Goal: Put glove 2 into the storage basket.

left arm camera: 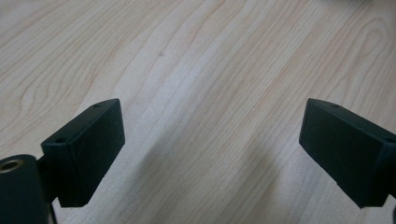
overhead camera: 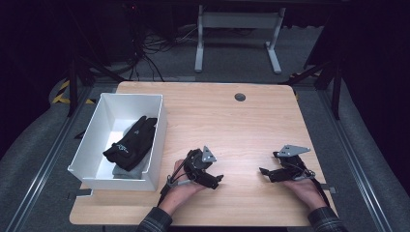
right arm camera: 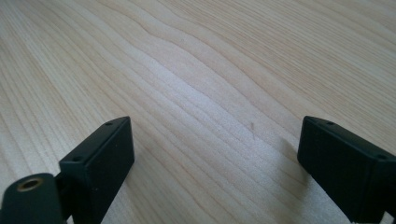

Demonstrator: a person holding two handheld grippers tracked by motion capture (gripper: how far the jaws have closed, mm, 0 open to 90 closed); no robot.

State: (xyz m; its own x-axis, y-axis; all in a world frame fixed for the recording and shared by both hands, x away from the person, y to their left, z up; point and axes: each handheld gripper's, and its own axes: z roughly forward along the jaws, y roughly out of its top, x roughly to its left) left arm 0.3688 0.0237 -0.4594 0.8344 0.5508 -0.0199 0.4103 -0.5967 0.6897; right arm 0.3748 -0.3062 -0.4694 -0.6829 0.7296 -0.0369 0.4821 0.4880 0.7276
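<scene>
Both tools gape empty; black glove (overhead camera: 130,143) half-hides bin (overhead camera: 159,126) floor.

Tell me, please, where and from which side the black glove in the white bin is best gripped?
Probably from above, on the black glove at its raised upper end near the white bin middle. The walls block a sideways approach, and the glove lies bunched, so a fold there offers the open left gripper something to pinch.
</scene>
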